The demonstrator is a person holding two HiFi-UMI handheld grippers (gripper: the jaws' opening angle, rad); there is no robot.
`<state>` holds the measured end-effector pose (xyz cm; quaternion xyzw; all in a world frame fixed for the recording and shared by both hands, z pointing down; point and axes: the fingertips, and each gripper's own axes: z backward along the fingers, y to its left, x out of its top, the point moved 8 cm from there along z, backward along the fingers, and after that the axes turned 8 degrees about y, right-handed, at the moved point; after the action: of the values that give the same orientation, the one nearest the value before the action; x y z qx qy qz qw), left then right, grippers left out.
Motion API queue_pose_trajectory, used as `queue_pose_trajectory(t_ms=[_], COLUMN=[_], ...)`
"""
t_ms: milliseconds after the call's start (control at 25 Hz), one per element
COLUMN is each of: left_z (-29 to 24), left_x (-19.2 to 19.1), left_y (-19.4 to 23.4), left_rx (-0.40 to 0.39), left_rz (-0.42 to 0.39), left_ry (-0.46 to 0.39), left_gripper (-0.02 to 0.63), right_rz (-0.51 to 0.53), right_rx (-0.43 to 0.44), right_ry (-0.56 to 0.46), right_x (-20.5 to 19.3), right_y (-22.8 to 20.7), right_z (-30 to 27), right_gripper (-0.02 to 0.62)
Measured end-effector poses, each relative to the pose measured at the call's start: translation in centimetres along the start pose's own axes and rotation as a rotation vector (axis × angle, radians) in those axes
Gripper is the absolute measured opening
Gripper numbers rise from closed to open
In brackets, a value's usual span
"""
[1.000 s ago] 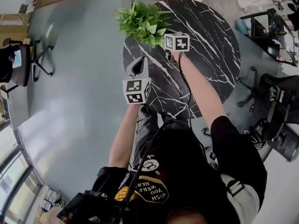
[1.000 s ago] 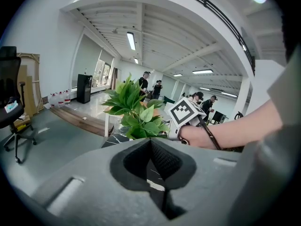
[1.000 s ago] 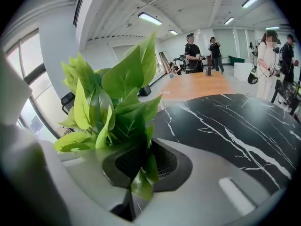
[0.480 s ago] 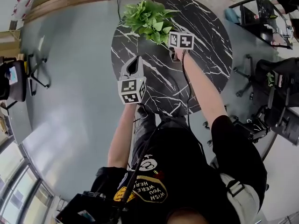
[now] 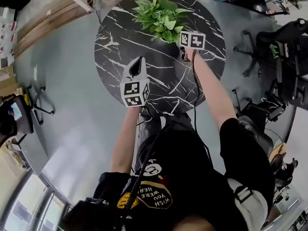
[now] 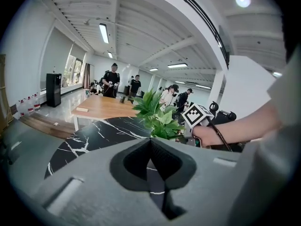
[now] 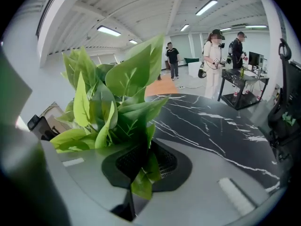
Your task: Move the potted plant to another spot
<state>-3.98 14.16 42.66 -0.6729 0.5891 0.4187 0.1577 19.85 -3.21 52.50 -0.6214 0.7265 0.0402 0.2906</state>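
1. Right gripper [image 7: 146, 166]: the jaws are closed on the plant [image 7: 117, 107]. Leaves rise out of the dark recess between the pads [image 7: 165, 163] and fan toward 11 o'clock in the right gripper view. One leaf hangs down across the recess. The pot is hidden by foliage and gripper body in every view.

2. Position: in the head view the plant [image 5: 161, 16] sits over the 12 o'clock part of the round black marble table [image 5: 115, 42]. The right gripper [image 5: 182, 36] is at the plant's 4 o'clock, touching the foliage. It cannot be told whether the plant rests on the table or hangs clear of it.

3. Left gripper [image 5: 138, 65]: it hovers over the table at the plant's 7 o'clock, well apart from the leaves. Its jaws are pressed together with nothing between them.

4. Appearance: a dense cluster of bright green, broad, pointed leaves with pale veins.

5. Writing: the print on the person's black shirt [image 5: 192, 167] reads "WISH YOU WERE HERE". Each gripper's cube bears black-and-white square markers.
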Motion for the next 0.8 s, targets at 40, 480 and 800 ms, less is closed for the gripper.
queue_pose_trajectory(t_ms=[40, 480, 800], left_z=[-0.3, -3.4, -4.9], left_x=[-0.1, -0.3, -0.7], left_y=[-0.5, -6.5, -9.6], left_rx=[-0.010, -0.111, -0.153], left_rz=[-0.010, -0.094, -0.126], left_ry=[0.008, 0.065, 0.100], left_gripper=[0.005, 0.005, 0.005], right_rz=[-0.017, -0.171, -0.251], right_rx=[-0.011, -0.142, -0.236], right_ry=[-0.005, -0.056, -0.079], right_x=[-0.3, -3.6, -5.3], right_y=[-1.1, -13.4, -21.2], right_z=[0.5, 6.8, 10.4], right_gripper=[0.034, 0.031, 0.029])
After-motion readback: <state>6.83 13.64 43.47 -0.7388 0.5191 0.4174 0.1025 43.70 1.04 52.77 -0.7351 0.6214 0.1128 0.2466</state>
